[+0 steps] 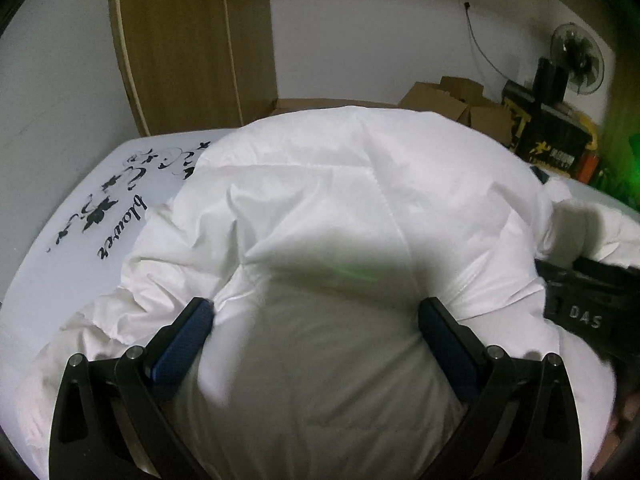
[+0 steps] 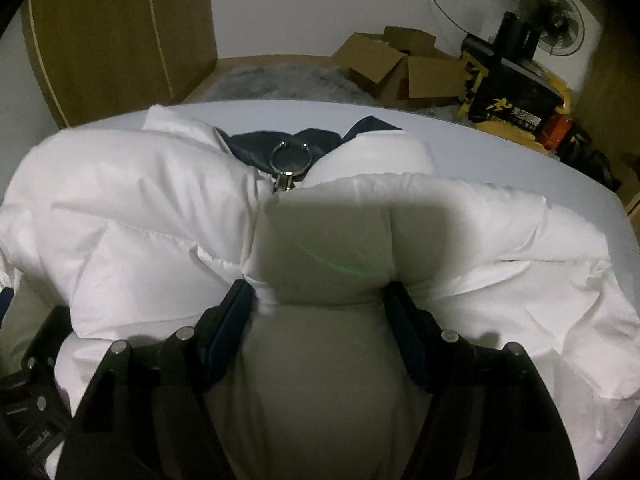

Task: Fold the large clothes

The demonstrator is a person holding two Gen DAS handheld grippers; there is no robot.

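Nearest each lens, both grippers bite into a white puffer jacket (image 1: 340, 208) that lies spread over a pale table (image 1: 80, 220). The left gripper (image 1: 316, 316) has its jaws set wide, the blue pads (image 1: 184, 344) pressed into either side of a thick bulge of padding; the wide stance seems dictated by the loft of the fill, which cannot be pinched thin. The right gripper (image 2: 320, 300) holds likewise, jaws parted around a quilted fold just short of the collar, and appears in the left view as a dark body at the right edge. Taking the bulk at two places side by side probably lets the garment be lifted and turned over as one panel. Beyond the right gripper, a metal ring zipper pull (image 2: 289, 162) sits at the neck, where the dark navy lining (image 2: 260, 140) shows between the collar halves. The table bears a black floral print (image 1: 112, 200) left of the jacket. Farther off stand a wooden wardrobe (image 1: 188, 40), open cardboard boxes (image 2: 400, 64) and a fan (image 2: 552, 28).
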